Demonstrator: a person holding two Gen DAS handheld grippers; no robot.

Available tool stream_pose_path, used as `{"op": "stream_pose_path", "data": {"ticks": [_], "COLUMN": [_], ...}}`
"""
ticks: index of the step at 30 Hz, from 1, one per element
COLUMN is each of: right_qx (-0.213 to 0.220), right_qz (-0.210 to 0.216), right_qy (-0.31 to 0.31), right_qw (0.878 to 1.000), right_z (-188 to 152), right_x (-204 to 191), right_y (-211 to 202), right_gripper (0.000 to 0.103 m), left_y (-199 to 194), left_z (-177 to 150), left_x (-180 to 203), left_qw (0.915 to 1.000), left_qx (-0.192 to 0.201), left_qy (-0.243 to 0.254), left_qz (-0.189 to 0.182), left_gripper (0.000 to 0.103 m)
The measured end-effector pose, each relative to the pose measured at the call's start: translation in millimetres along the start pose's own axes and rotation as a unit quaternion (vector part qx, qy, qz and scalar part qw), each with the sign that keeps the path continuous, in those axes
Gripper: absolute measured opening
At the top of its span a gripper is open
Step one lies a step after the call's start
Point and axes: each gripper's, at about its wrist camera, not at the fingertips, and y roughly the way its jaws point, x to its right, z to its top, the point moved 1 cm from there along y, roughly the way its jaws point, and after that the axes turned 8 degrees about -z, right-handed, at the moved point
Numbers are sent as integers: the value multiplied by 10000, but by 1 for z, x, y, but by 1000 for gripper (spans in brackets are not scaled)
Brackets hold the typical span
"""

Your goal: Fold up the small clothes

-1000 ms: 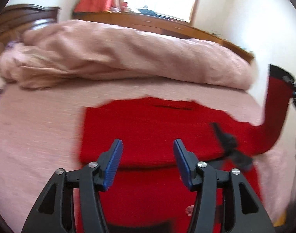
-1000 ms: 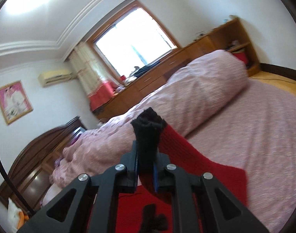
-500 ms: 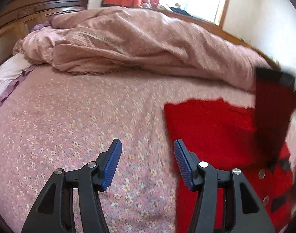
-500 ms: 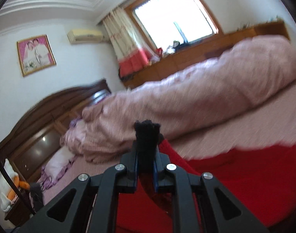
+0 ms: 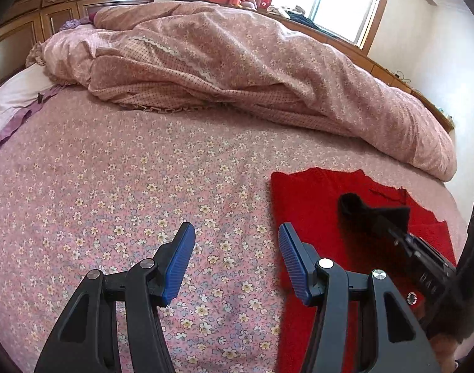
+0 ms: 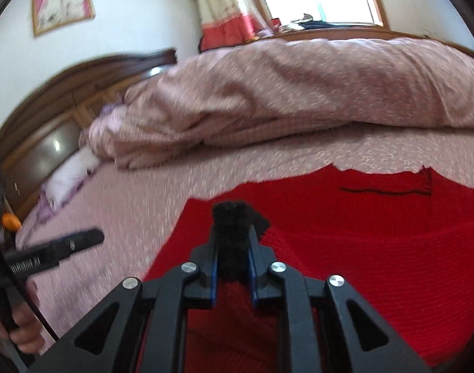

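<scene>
A small red knitted garment [image 5: 311,205] was spread flat on the flowered pink bedsheet [image 5: 118,205], just in front of a rumpled pink duvet [image 5: 237,62]. Its black cuff [image 6: 234,217] was seen between the pads of the right gripper [image 6: 233,267], with the sleeve brought in over the red body; those jaws had just been opening slightly, and the cuff was no longer judged to be firmly pinched. The left gripper [image 5: 235,264] was held with its jaws parted and nothing between them, over bare sheet just beside the garment's left edge. The knit was judged to be light, soft and limp, liable to sag and stretch when lifted, and not slippery against the cotton sheet. The cuffs, the hem and the side edges were judged the best places to be gripped, since a doubled edge would be caught more surely than the flat middle. A metal button [image 5: 411,297] was noted near the lower right.
</scene>
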Motion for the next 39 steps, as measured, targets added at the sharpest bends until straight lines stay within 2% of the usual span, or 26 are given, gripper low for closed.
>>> {"op": "stream_pose_path", "data": {"ticks": [3, 5, 6, 7, 10, 13, 17, 19, 22, 26, 27, 28, 29, 31, 33, 36, 39], "right_qx": [-134, -346, -422, -448, -348, -261, -307, -363, -474, -134, -80, -48, 53, 224, 166, 61, -30], "right_qz": [59, 233, 302, 396, 756, 1034, 818, 650, 279, -437, -714, -885, -945, -1038, -1044, -832, -859], "right_qy": [-76, 16, 102, 214, 558, 861, 1139, 1280, 1236, 1003, 1008, 1021, 1002, 945, 1060, 1304, 1132], "right_qw": [9999, 9991, 9986, 9980, 9950, 9906, 9896, 9890, 9908, 9939, 9923, 9908, 9905, 9899, 9887, 9879, 9899], "right_z": [-7, -9, -11, -11, -14, -20, -32, -39, -50, -64, -62, -57, -52, -42, -39, -36, -34], "right_x": [-4, 0, 3, 7, 19, 38, 73, 97, 132, 180, 193, 203, 212, 227, 243, 252, 246], "right_y": [2, 5, 6, 5, -11, -35, -67, -85, -114, -152, -157, -158, -160, -159, -151, -135, -116], "right_gripper": [18, 34, 52, 60, 67, 68, 68, 68, 68, 68, 67, 62, 58, 32, 15, 14, 14], "left_y": [3, 4, 5, 5, 4, 4, 8, 9, 13, 15, 14, 14, 13, 17, 27, 44, 47], "left_z": [-1, -2, -2, -2, -2, -3, -6, -8, -12, -18, -18, -17, -16, -14, -16, -29, -39], "left_x": [0, 2, 2, 3, 4, 5, 6, 9, 16, 31, 36, 40, 45, 57, 70, 81, 81], "left_qw": [10000, 10000, 10000, 9999, 9999, 9999, 9998, 9996, 9980, 9962, 9959, 9955, 9948, 9927, 9912, 9893, 9880], "left_qx": [-53, -74, -78, -78, -70, -84, -134, -155, -295, -276, -212, -159, -102, -36, -129, -429, -456], "left_qy": [4, 32, 49, 79, 149, 141, 139, 185, 191, 365, 400, 402, 402, 427, 524, 739, 944], "left_qz": [-6, -3, 0, 7, 19, -3, -34, -118, -528, -735, -786, -842, -927, -1128, -1205, -1180, -1131], "left_gripper": [50, 50, 50, 50, 50, 50, 50, 50, 50, 50, 50, 50, 50, 52, 52, 52, 52]}}
